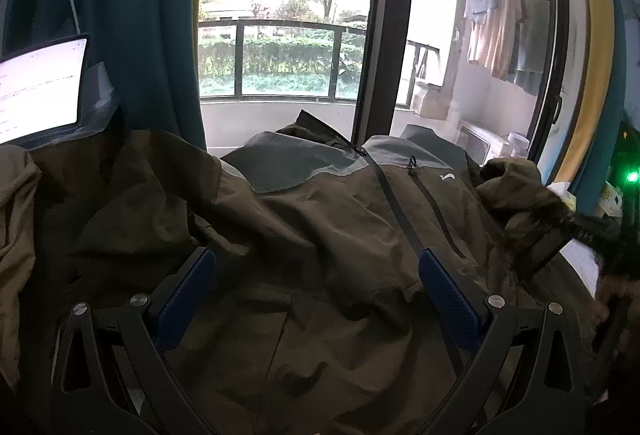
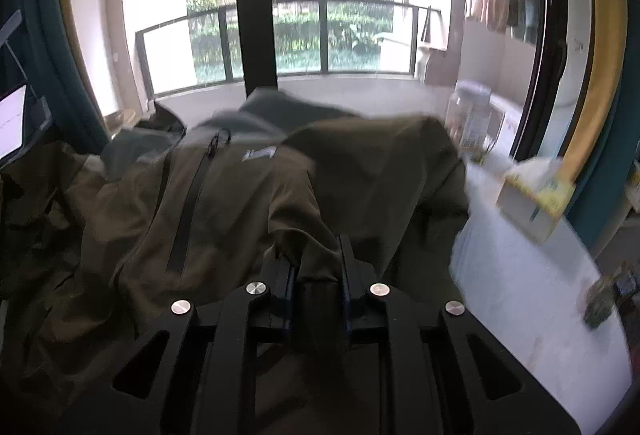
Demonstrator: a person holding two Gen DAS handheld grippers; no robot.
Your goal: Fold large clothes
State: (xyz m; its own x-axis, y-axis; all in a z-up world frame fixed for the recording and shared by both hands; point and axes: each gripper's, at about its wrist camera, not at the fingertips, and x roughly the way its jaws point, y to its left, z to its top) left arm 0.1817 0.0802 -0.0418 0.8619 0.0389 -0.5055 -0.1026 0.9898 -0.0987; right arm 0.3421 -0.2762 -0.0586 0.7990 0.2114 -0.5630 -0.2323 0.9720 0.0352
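Note:
A large olive-brown jacket [image 1: 320,211] with grey shoulder panels and black zips lies spread and rumpled, front up, on the table. My left gripper [image 1: 316,265] hovers over its middle, open wide, its blue pads [image 1: 192,287] apart with only flat cloth below them. In the right wrist view the jacket [image 2: 224,203] fills the left and centre. My right gripper [image 2: 314,251] is shut on a bunched fold of the jacket's sleeve, which rises in a hump ahead of the fingers. The same gripper shows as a dark blur at the right edge of the left wrist view.
A lit screen [image 1: 40,91] stands at the left beside a teal curtain [image 1: 152,35]. The white table [image 2: 520,287] is bare to the right of the jacket. On it are a tissue box [image 2: 532,195], a clear jar [image 2: 472,119] and a small dark object [image 2: 600,303]. A glass balcony door lies beyond.

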